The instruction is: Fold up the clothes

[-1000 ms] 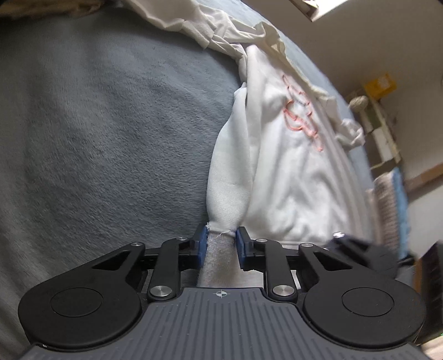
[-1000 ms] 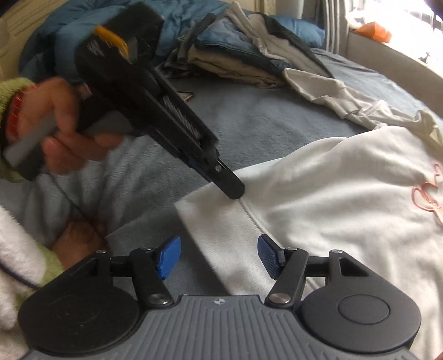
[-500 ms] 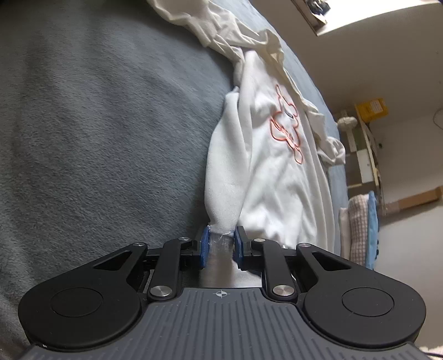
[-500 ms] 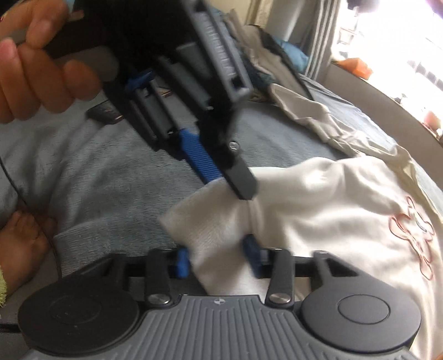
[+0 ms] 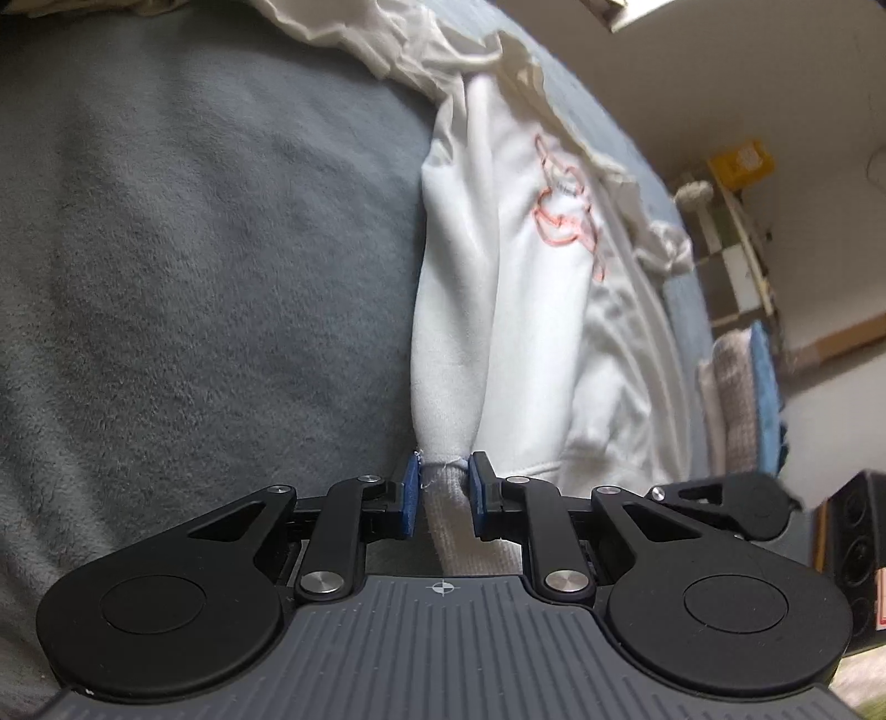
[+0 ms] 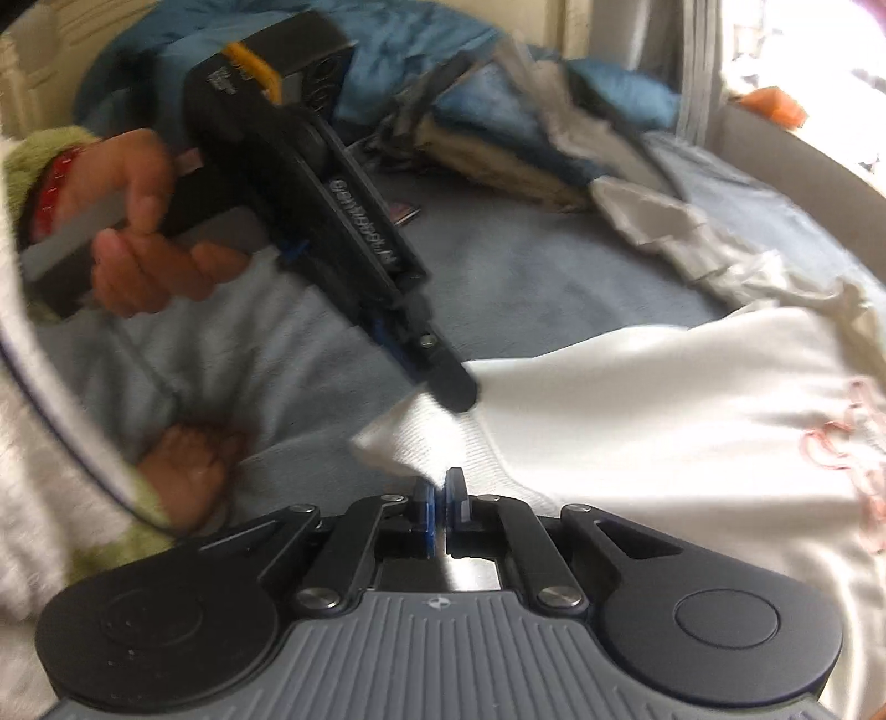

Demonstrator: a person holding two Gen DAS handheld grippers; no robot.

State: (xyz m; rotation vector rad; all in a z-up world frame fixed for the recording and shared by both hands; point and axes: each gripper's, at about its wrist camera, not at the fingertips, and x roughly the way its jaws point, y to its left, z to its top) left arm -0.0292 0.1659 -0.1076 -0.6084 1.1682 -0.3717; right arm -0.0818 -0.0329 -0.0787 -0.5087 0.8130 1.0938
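One white sweatshirt [image 6: 664, 399] w/ a pink outline print lies on the grey-blue blanket [image 5: 194, 249]; its near ribbed edge is lifted at both ends. Your left gripper [image 5: 441, 501] is pinching a bunched ribbed cuff, pads pressed on either side. Your right gripper [image 6: 441, 512] has just been closing, and its blue pads are now nearly together on a thin bit of the hem corner. That view's blurry, so the exact bite is hard to make out. The print is cut off at the frame edge there. One cream garment [image 5: 398, 39] is crumpled beyond the sweatshirt, touching it. Further back there's a clothes pile [image 6: 498, 138], too smeared to count. Your left hand [image 6: 144, 221] grips its handle.
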